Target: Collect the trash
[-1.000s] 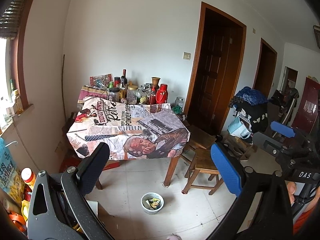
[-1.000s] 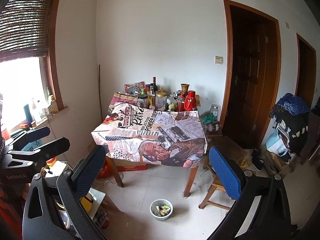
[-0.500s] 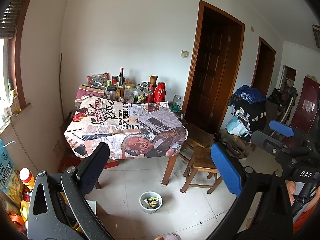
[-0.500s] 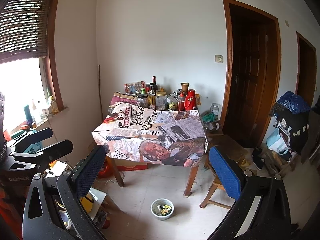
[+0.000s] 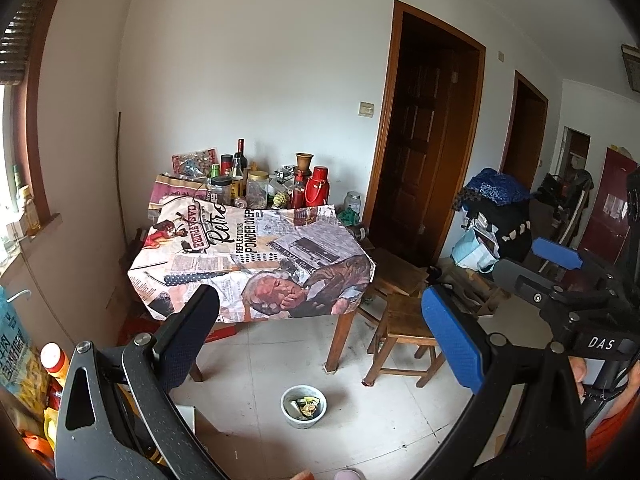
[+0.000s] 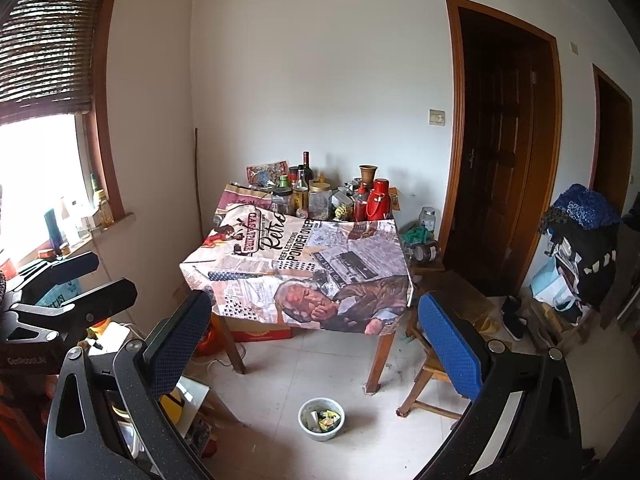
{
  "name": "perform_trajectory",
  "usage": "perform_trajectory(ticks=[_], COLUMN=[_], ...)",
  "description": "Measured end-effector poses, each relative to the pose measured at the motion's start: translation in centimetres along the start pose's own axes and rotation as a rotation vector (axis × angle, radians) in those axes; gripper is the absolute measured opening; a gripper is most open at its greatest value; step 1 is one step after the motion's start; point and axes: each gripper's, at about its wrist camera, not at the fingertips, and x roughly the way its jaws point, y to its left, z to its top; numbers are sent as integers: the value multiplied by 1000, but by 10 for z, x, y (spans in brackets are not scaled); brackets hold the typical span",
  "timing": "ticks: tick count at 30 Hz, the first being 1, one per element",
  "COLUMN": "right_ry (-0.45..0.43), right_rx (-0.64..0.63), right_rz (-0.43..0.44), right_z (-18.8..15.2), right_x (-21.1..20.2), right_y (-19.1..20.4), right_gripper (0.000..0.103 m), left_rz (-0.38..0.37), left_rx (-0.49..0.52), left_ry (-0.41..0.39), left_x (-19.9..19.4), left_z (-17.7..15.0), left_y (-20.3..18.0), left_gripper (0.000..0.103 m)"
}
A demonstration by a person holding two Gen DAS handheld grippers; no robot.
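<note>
While both grippers gape empty, left gripper (image 5: 320, 340), right gripper (image 6: 316, 344), bowl (image 6: 321, 418) sits on floor

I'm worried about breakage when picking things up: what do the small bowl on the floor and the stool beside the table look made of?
Bowl: probably glazed ceramic or plastic; smooth pale rim, can't tell which. Stool: bare brown wood, visible grain, worn matte finish.

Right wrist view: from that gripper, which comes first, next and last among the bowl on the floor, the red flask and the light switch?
From the right gripper:
1. Bowl, on the floor just ahead, between the fingers.
2. Red flask, at the table's far edge.
3. Light switch, on the back wall, right of the table.
</note>
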Motion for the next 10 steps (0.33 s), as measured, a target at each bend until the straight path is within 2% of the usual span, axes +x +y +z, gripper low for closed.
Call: perform_trajectory(ticks=[10], right_ry=[8], right_rx=[4], right_rz=[13], right_z=[1], right_x=[12], right_y=[-3], right_gripper=[103], left_rz=[16], left_rx=[-16], left_ry=[10], left_x=[18], left_z=[6], left_y=[3], left_gripper=[102])
